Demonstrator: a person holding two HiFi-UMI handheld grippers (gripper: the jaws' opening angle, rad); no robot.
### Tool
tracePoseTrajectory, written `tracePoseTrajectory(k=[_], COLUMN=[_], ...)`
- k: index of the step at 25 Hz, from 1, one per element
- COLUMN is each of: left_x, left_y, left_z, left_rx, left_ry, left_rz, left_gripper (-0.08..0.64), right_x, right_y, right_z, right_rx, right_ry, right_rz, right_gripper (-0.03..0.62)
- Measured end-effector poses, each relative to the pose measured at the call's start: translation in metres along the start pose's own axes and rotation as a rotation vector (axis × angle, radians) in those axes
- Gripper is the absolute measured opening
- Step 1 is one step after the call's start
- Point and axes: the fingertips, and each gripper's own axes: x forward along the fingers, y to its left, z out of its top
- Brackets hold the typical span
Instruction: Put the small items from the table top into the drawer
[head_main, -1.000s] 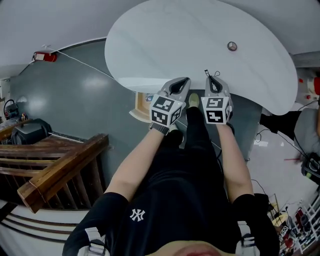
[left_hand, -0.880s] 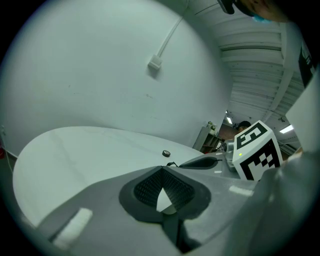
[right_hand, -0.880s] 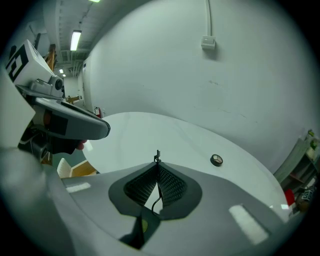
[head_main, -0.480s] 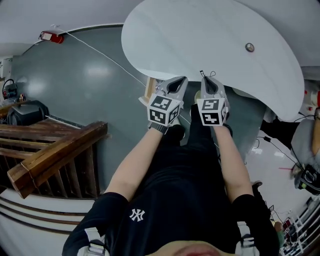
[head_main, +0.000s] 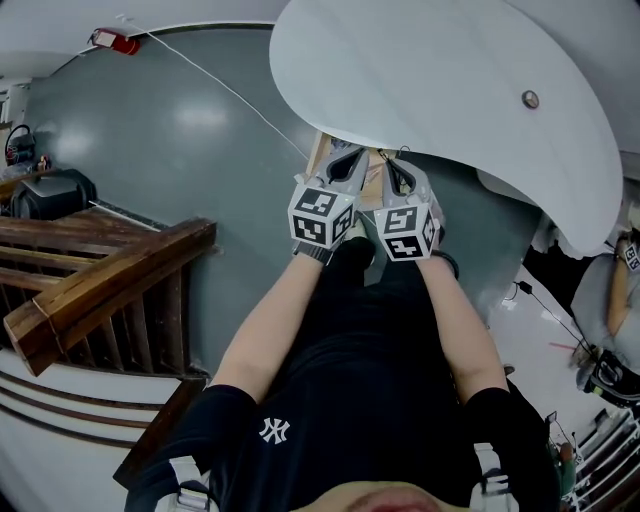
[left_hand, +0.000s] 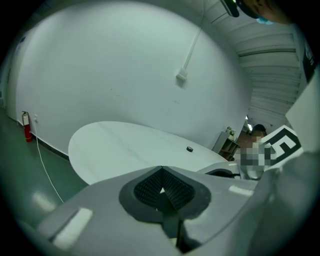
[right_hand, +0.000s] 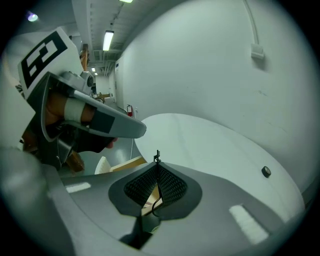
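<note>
The white oval table top (head_main: 430, 70) carries one small round dark item (head_main: 530, 99), which also shows in the right gripper view (right_hand: 266, 171) and the left gripper view (left_hand: 189, 149). Below the table's near edge a wooden drawer (head_main: 322, 158) stands pulled out. My right gripper (head_main: 398, 172) is over the drawer, shut on a thin black wire-like item (right_hand: 157, 156) whose tip sticks up past the pads. My left gripper (head_main: 345, 160) is close beside it, also over the drawer, its pads (left_hand: 150, 186) pressed together with nothing visible between them.
A wooden stair railing (head_main: 100, 290) runs along the left. A white cable (head_main: 230, 90) crosses the grey floor from a red extinguisher (head_main: 122, 43). A black bag (head_main: 55, 190) lies at the far left. Cables and gear lie at the right edge (head_main: 600, 370).
Both grippers have moved from the table's edge down and left to the open drawer, staying side by side. The right gripper keeps hold of the thin black item.
</note>
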Motion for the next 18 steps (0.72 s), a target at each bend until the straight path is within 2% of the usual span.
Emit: tracePoseTrajectory(k=[9, 18], left_x=[-0.017, -0.012], left_y=[0.033, 0.044], left_z=[-0.017, -0.035], left_rx=[-0.034, -0.076], left_ry=[-0.016, 0.000], left_rz=[0.069, 0.083], left_gripper=[0.000, 0.000], right_x=[0.024, 0.060], right_y=[0.060, 0.081], right_z=[-0.009, -0.041], right_rx=[-0.114, -0.177], right_ry=[0.020, 0.094], right_rz=[0.140, 0.221], right_gripper=[0.032, 0.034])
